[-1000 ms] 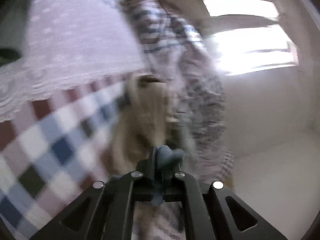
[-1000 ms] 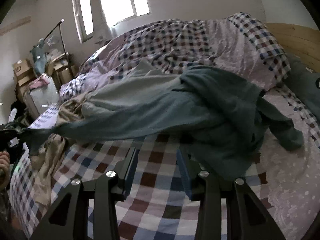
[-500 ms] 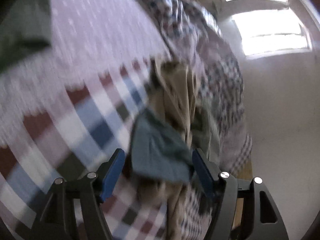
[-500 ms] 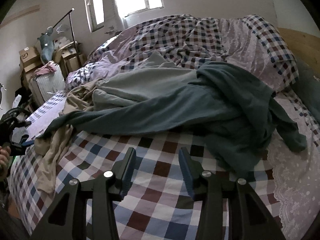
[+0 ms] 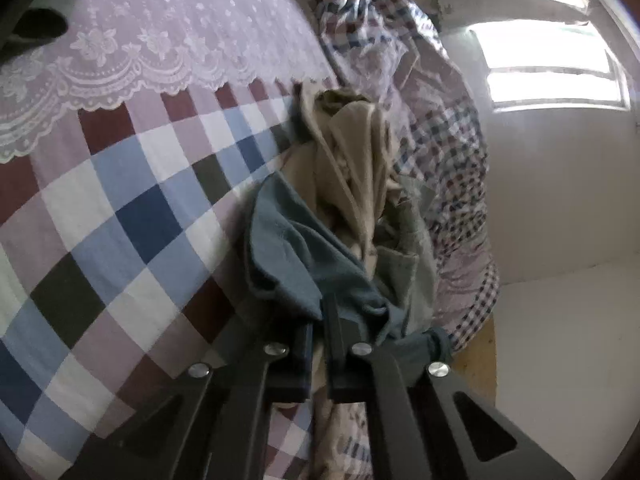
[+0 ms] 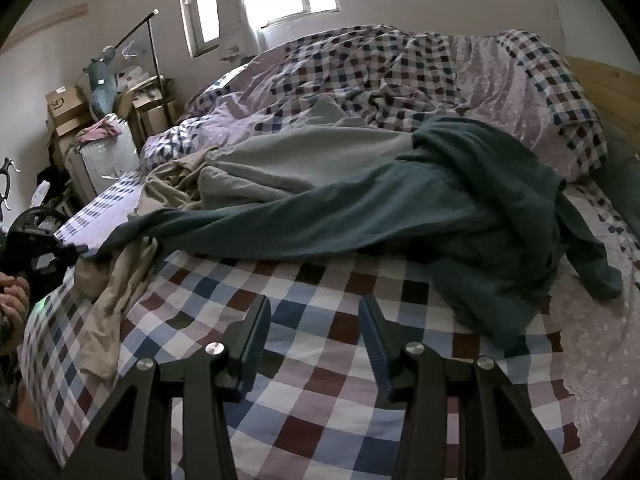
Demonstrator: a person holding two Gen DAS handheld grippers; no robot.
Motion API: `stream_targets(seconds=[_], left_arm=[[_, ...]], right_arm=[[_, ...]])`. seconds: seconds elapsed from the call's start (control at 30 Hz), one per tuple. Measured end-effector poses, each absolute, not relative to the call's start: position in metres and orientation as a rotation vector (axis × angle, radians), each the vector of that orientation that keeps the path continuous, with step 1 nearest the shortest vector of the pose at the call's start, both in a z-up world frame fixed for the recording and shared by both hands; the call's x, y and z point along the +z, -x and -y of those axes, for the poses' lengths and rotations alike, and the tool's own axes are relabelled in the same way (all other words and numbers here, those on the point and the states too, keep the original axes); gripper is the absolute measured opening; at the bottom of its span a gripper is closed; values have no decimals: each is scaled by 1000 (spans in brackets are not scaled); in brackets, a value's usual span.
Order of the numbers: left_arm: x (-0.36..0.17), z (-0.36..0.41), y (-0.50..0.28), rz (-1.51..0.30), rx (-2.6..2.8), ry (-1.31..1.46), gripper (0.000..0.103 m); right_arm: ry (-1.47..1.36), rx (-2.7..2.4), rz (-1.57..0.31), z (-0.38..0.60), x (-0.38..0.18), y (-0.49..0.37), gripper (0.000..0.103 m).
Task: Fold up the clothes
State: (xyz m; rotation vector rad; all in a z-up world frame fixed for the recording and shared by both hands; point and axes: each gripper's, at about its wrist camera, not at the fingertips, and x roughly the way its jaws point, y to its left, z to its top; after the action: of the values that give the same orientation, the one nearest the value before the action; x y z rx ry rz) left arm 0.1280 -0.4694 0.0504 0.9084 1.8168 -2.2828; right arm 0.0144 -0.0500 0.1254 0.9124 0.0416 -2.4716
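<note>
Right gripper hovers low over the checked patchwork bedspread, jaws spread, nothing between them. Left gripper, jaws pressed together, pinches the cuff of the dark teal long-sleeved garment, which sprawls from 9 to 3 o'clock across the bed. A crumpled beige cloth garment lies at 9 o'clock under that sleeve.

Left claw reopened, then clamped the teal garment again.

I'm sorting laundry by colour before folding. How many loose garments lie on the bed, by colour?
Dark teal: 1, the teal garment, one end pinched in the shut left gripper.
Pale grey-green: 1, the grey-green garment, partly under the teal one.
Beige: 1, the beige garment at the bed's edge.
Total: 3. Whether more lie underneath is hidden.
</note>
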Motion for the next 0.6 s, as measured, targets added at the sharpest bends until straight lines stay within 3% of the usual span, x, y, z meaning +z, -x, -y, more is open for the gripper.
stream_targets(seconds=[0.4, 0.6], left_arm=[[140, 438, -157, -1891, -2498, -732, 0], [148, 443, -135, -1846, -2521, -740, 0]], right_arm=[[-910, -2465, -48, 50, 125, -18, 49], [-911, -2463, -38, 50, 125, -16, 49]])
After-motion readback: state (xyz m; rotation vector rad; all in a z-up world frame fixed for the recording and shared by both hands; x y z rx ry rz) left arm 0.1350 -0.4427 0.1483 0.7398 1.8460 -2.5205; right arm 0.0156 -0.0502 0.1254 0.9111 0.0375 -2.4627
